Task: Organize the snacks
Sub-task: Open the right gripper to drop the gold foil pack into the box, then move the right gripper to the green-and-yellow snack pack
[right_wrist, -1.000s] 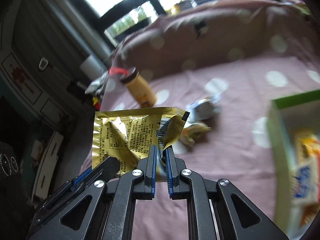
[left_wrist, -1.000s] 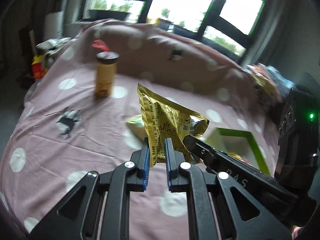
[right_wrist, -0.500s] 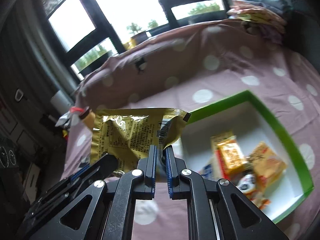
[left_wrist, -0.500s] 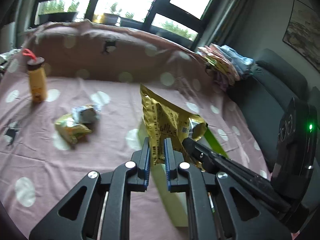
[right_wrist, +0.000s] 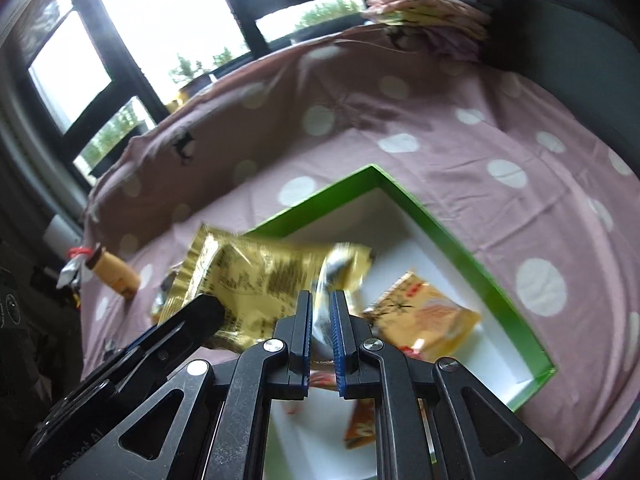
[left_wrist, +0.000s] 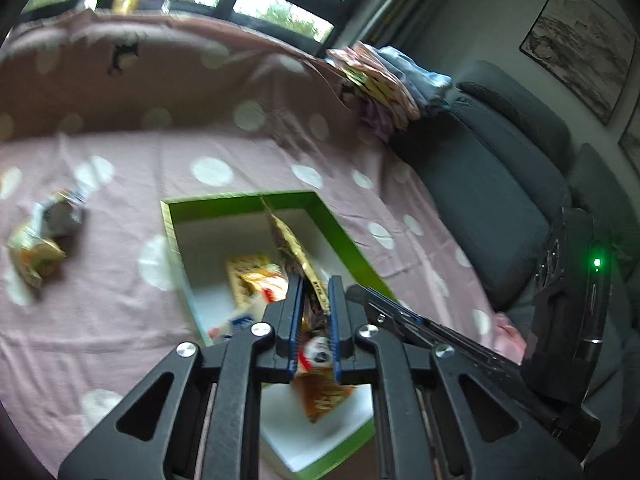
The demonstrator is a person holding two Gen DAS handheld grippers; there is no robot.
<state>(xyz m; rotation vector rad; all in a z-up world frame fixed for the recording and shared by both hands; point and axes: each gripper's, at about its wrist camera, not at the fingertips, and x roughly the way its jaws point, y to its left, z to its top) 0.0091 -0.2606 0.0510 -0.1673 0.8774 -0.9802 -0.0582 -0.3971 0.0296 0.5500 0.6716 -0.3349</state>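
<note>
Both hand-held grippers grasp one gold packet; the left hand-held gripper (left_wrist: 313,312) clamps its narrow edge between blue pads, and the right hand-held gripper (right_wrist: 321,320) clamps a crumpled corner of the packet (right_wrist: 256,276); the packet hangs above the box (left_wrist: 344,236), which has green walls and a white floor.

Writing: the packet face carries dense black print in the right view, too blurred to read; the left hand-held gripper's body, at the lower left of the right view, bears pale lettering, partly cut off and illegible; snack labels in the box cannot be read.

Box contents: an orange-yellow pouch (right_wrist: 424,316) lies on the white floor to the right of the right hand-held gripper; a further orange pouch (left_wrist: 324,396) lies near, partly behind the fingers; other packets sit beneath the gold packet, blurred.

Left view only: the packet shows edge-on as a thin gold strip (left_wrist: 292,248); two loose snacks (left_wrist: 40,236) lie on the spotted pink cloth (left_wrist: 100,312), well to the left of the box; a dark sofa (left_wrist: 492,184) and a framed picture (left_wrist: 580,40) stand at the right; the right hand-held gripper's body shows a green light (left_wrist: 597,262).

Right view only: the packet's broad printed face; a tan bottle (right_wrist: 112,272) with a dark cap at the far left of the cloth; windows (right_wrist: 168,12) beyond.
</note>
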